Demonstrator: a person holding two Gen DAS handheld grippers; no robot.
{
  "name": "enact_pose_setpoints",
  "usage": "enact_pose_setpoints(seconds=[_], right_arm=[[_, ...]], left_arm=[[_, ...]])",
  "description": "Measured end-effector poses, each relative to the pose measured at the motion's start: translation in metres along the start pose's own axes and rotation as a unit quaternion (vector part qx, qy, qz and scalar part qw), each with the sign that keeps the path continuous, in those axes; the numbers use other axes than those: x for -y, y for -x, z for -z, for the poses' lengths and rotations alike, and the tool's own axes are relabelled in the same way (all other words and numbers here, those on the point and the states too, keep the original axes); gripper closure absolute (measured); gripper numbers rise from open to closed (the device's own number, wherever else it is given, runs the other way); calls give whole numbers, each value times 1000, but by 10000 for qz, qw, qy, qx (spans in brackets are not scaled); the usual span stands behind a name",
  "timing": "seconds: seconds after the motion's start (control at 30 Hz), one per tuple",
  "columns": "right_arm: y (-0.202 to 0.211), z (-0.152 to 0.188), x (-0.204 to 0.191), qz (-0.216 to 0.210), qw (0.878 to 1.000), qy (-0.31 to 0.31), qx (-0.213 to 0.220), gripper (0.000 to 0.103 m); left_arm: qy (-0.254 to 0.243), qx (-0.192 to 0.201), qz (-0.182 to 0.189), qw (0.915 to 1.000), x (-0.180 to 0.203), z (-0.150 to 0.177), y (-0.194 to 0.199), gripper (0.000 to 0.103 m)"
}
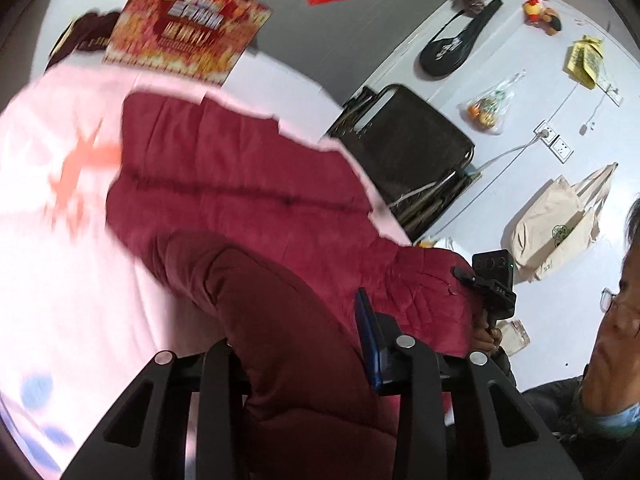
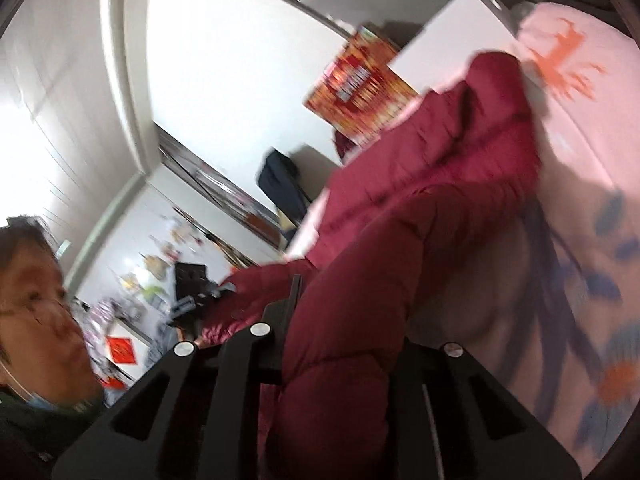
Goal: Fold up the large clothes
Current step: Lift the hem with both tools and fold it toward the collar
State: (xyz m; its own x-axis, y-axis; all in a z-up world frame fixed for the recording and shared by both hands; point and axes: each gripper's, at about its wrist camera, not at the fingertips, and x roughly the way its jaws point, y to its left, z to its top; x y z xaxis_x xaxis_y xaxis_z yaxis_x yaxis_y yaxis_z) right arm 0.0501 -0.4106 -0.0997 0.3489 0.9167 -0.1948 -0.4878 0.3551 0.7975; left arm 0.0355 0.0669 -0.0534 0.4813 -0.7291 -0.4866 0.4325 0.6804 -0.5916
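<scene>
On the pink bedspread (image 1: 72, 240) lies the dark red padded jacket (image 1: 224, 176), quilted and bulky, and it is the anchor for everything here. Its near end is off the bed, bunched up between both tools. The left gripper (image 1: 304, 360) has closed in on a thick fold of the jacket, padded cloth filling the gap between its black fingers (image 1: 372, 336). Beside that fold, in the left wrist view, the right gripper (image 1: 494, 292) shows side-on with a hand (image 1: 486, 334) wrapped round its handle, touching the jacket's near edge. From its own camera the right gripper (image 2: 344, 344) is nearly shut, and a puffy roll of the jacket runs right through between its fingers (image 2: 294, 304), pinched there. Beyond the jacket's far end stands a red and gold printed board (image 1: 188, 28) against the white wall. Beside the jacket, off the bed, sits a black folding chair (image 1: 416, 148), and past that a cream tote bag (image 1: 560, 224) hangs on the wall.
</scene>
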Motion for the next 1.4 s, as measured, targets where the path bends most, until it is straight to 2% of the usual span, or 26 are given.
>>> enact_pose_setpoints(seconds=[0.17,0.37,0.5,0.6,0.7,0.8,0.83,0.93,0.97,1.03,1.1,1.13,1.2,1.27,1.33,1.4], right_arm=[[-17,-50,0,-132,9997,75,198,89],[-40,-100,12,-119,9980,-44,614,89],[-60,-132,39,74,9962,-318,813,88],[-82,-153,65,398,9941,-531,858,88],[-108,-164,104,651,9886,-1085,813,88],[-125,-162,144,1051,9803,-1421,887,86],[-127,-160,153,1015,9788,-1509,943,86],[-123,-161,170,525,9783,-1756,969,81],[-118,-163,170,295,9795,-1714,1015,74],[-110,-161,171,-44,9773,-1755,1184,64],[-105,-162,167,-275,9762,-1731,1280,46],[-101,-163,163,-288,9769,-1643,1339,43],[-94,-164,150,-206,9798,-1417,1397,31],[-87,-164,137,-60,9829,-1110,1471,25],[-83,-164,130,74,9833,-964,1541,20],[-81,-164,130,269,9823,-923,1606,19]], left_arm=[[-174,111,34,9998,1,-47,-10,69],[42,285,-2,9996,-24,-96,-21,69],[327,371,-48,9988,-50,-125,-33,69],[659,287,-76,9974,-77,-144,-51,69],[955,101,-348,9948,-109,-153,-76,69],[1176,-53,-864,9893,-141,-152,-100,69],[1301,-87,-966,9867,-154,-150,-108,69],[1597,110,-447,9861,-178,-141,-110,69],[1699,192,-205,9851,-185,-139,-104,69],[1752,257,23,9842,-189,-139,-94,67],[1785,406,187,9829,-191,-136,-78,65],[1771,466,250,9828,-190,-135,-71,65],[1660,649,357,9833,-184,-138,-57,57],[1573,884,488,9824,-177,-141,-45,43],[1550,1144,470,9801,-172,-142,-35,8],[1541,1427,24,9777,-172,-142,-21,4]])
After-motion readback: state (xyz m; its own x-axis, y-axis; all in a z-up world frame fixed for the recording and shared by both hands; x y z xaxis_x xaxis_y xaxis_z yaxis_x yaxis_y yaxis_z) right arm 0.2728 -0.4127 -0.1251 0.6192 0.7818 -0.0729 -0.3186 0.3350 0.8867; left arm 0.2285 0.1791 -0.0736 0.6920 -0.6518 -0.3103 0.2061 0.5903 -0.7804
